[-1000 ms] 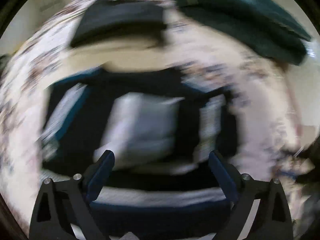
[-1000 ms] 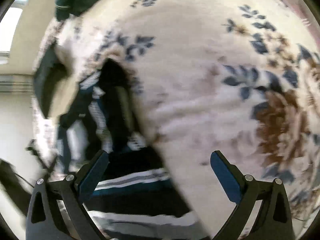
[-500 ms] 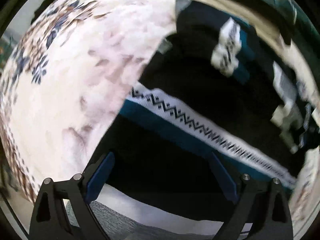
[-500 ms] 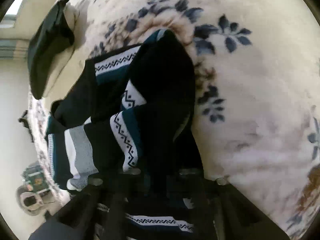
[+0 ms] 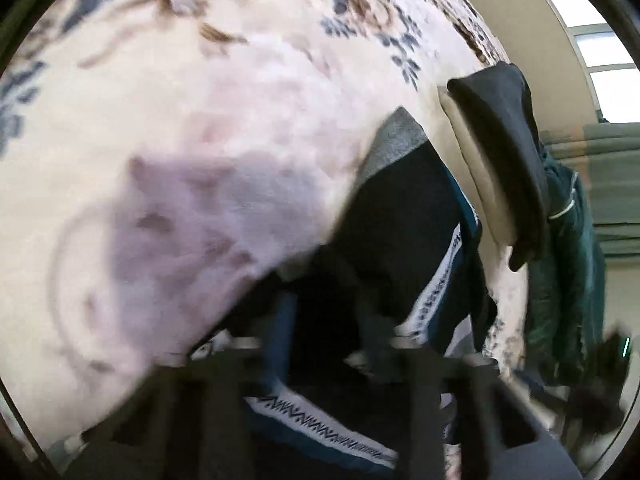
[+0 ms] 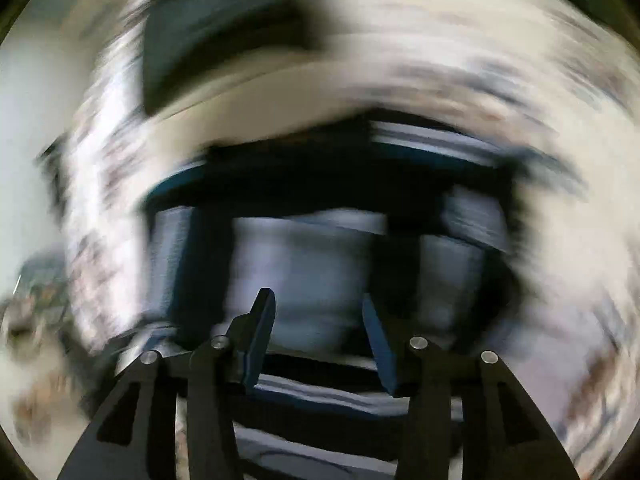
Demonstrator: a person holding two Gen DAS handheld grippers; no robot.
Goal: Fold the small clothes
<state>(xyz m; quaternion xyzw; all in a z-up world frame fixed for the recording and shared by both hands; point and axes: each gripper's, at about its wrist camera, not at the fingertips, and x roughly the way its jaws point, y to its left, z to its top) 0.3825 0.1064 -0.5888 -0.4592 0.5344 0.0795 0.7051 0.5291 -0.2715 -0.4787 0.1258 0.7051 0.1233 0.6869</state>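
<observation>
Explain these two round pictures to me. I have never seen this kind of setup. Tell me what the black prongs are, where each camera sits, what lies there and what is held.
There is no robot here. A person holds a two-finger clamp in each hand, and a fisheye camera on each clamp looks forward along its fingers, which is why the pictures are round.

The left camera shows the left hand-held gripper, blurred, apparently pinched on a bunched part of the dark garment, which has teal and white patterned bands. The garment lies on a cream floral blanket. Beyond it sits a dark folded item, and beside that a green jacket.

The right camera is smeared by motion. The right hand-held gripper is open and holds nothing, above the same garment.
</observation>
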